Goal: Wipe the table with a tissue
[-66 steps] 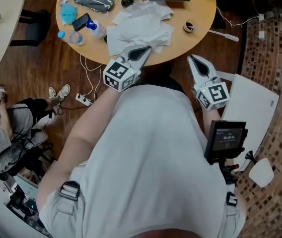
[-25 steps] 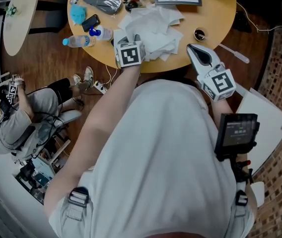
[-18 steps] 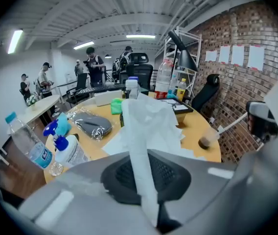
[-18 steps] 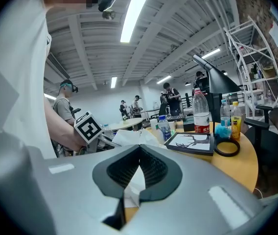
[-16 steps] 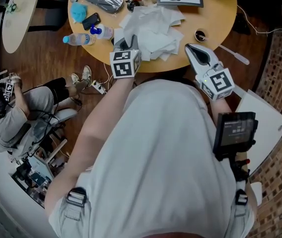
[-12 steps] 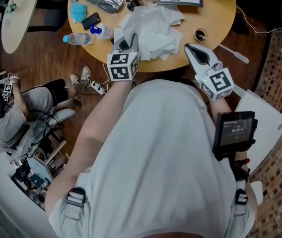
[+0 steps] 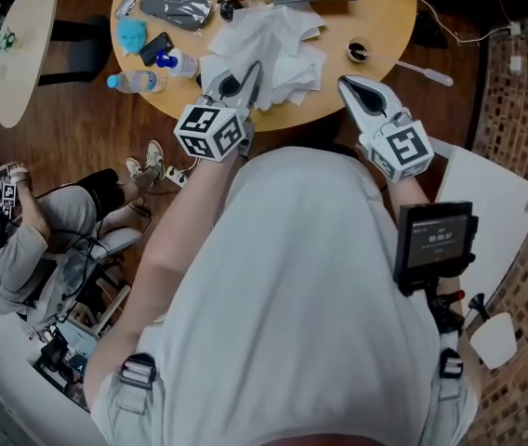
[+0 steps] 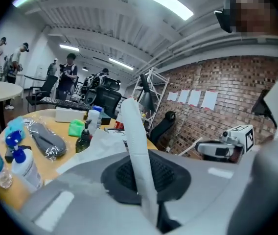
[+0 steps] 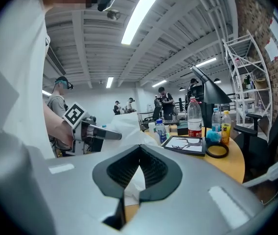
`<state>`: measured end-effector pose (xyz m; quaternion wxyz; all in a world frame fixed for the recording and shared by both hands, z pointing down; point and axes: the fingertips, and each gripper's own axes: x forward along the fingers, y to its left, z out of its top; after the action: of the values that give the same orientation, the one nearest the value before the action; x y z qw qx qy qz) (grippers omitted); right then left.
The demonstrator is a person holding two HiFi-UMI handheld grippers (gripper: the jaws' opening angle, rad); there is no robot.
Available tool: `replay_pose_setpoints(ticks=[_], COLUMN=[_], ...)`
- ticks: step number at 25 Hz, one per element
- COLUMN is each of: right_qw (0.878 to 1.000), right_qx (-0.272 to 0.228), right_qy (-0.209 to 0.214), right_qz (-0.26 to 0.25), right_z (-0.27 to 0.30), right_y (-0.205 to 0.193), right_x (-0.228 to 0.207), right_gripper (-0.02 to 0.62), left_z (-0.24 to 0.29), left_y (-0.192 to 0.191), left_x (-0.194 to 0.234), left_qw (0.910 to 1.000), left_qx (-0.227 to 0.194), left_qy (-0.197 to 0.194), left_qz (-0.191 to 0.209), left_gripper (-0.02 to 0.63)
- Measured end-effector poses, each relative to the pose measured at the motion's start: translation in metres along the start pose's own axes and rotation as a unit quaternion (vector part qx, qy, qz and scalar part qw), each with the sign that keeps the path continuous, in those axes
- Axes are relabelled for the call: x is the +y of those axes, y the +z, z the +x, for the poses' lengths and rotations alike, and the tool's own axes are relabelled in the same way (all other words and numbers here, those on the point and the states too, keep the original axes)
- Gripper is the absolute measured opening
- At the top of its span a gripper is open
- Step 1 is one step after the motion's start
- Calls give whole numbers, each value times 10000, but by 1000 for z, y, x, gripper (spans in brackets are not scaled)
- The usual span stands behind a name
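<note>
**At the tabletop's near edge: tissue pinched, wiping not yet begun**

The left gripper (image 7: 253, 71) has its jaws pressed on a strip of tissue (image 8: 137, 146), over the heap of tissues (image 7: 278, 45) on the round tabletop (image 7: 380, 12). The right gripper (image 7: 347, 83) hangs alongside, jaws together on nothing. This looks like the pick-up step. The next move would be to lower the tissue onto bare wood and sweep.
</note>
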<state>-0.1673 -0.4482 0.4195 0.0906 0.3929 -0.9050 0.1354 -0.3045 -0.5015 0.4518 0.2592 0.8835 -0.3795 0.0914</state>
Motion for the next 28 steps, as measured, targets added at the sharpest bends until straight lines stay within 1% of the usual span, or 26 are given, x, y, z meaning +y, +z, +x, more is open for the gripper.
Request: replay_pose_setpoints(ticks=[3, 6, 8, 10, 13, 18, 25, 28], right_qw=[9995, 9982, 9970, 9946, 9883, 9775, 9619, 9548], right_qx=[30, 14, -31, -66, -67, -89, -32, -4], right_qy=[-304, -595, -766, -1030, -1516, -2100, -2717, -2944], right_qz=[34, 45, 58, 83, 123, 178, 300, 399], right_z=[-15, -27, -33, -44, -73, -107, -151, -169], right_y=[-4, -4, -5, -4, -6, -16, -27, -35], right_x=[4, 7, 11, 15, 18, 29, 51, 57], right_gripper=[6, 6, 6, 6, 6, 6, 6, 6], left_z=[2, 4, 1, 2, 11, 12, 10, 8], left_y=[-2, -4, -5, -8, -22, -41, -61, -71], left_x=[-22, -41, -49, -62, -90, -126, -175, -189], left_qw=[9990, 9961, 9937, 9894, 9792, 9623, 9376, 9298], left_qx=[60, 129, 171, 239, 419, 572, 723, 806], left_qy=[-436, -835, -1048, -1341, -1864, -2497, -3225, -3418], left_qz=[109, 255, 368, 503, 681, 919, 1081, 1104], left_gripper=[6, 6, 6, 6, 6, 6, 6, 6])
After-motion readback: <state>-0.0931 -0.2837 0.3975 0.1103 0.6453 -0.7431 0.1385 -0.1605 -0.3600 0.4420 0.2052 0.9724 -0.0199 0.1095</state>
